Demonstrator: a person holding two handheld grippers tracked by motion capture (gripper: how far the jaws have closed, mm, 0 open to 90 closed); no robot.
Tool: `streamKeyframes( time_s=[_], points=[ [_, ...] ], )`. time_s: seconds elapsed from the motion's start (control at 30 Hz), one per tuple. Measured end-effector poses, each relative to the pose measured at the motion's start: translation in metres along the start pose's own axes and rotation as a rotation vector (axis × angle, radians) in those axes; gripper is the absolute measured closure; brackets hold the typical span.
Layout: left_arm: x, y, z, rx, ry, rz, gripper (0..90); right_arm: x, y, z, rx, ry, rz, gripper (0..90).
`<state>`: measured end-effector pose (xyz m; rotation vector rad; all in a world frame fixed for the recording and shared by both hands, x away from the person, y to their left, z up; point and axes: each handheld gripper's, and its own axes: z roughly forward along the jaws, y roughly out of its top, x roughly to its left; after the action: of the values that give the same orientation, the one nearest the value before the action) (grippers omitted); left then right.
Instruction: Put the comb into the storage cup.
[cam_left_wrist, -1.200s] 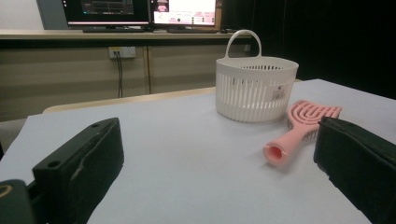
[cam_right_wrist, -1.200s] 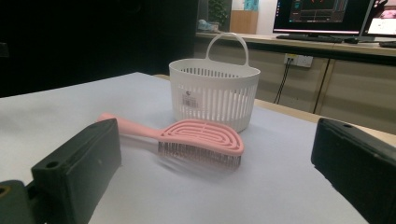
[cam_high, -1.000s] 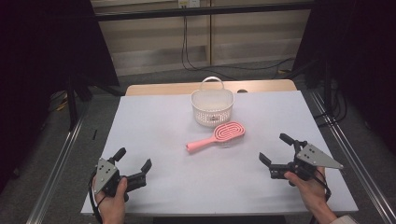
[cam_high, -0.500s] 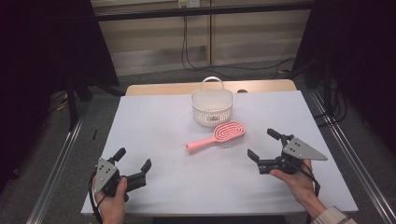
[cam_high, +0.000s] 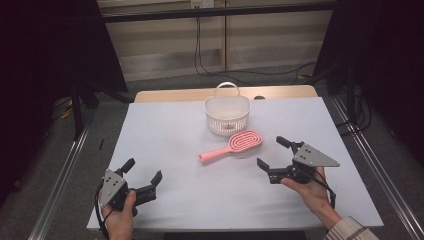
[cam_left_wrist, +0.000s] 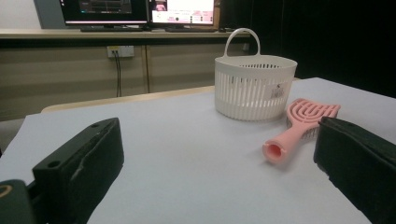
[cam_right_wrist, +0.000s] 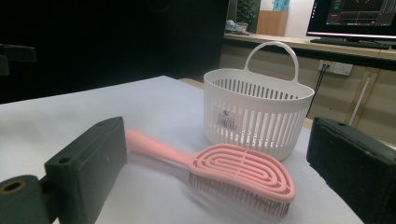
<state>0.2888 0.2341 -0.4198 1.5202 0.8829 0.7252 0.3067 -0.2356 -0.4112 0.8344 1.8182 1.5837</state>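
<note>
A pink hairbrush (cam_high: 231, 146) lies bristles down near the middle of the white table (cam_high: 170, 135), its handle pointing left. A white slotted basket (cam_high: 227, 114) with a loop handle stands upright just behind it. My right gripper (cam_high: 272, 152) is open, a short way right of the brush head, jaws pointing at it. In the right gripper view the hairbrush (cam_right_wrist: 219, 168) lies between the jaws' line of sight, with the basket (cam_right_wrist: 258, 112) behind. My left gripper (cam_high: 143, 170) rests open at the table's front left. Its view shows the hairbrush (cam_left_wrist: 299, 126) and basket (cam_left_wrist: 254, 86) farther off.
The table is covered in white, with a wooden strip (cam_high: 175, 95) along its far edge. Metal rails (cam_high: 67, 165) run along both sides. Cables (cam_high: 200, 45) hang down the back wall. Monitors (cam_left_wrist: 140, 11) stand on a shelf behind.
My right gripper has moved left and forward toward the brush head. The left gripper, the brush and the basket have stayed where they were.
</note>
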Motion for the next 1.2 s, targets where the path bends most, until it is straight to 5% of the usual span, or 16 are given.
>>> streamKeyframes(
  time_s=[0.77, 1.0, 1.2],
  points=[
    [0.002, 0.000, 0.002, -0.003, -0.004, -0.009, 1.7, 0.007, 0.013, 0.038, -0.008, 0.055, 0.016, 21.7],
    [0.002, 0.000, 0.002, -0.005, -0.005, -0.008, 1.7, 0.006, 0.017, 0.049, -0.015, 0.079, 0.055, 35.6],
    [0.002, 0.000, 0.002, -0.003, -0.002, -0.006, 1.7, 0.003, 0.015, 0.054, -0.004, 0.106, 0.063, 60.5]
  ],
)
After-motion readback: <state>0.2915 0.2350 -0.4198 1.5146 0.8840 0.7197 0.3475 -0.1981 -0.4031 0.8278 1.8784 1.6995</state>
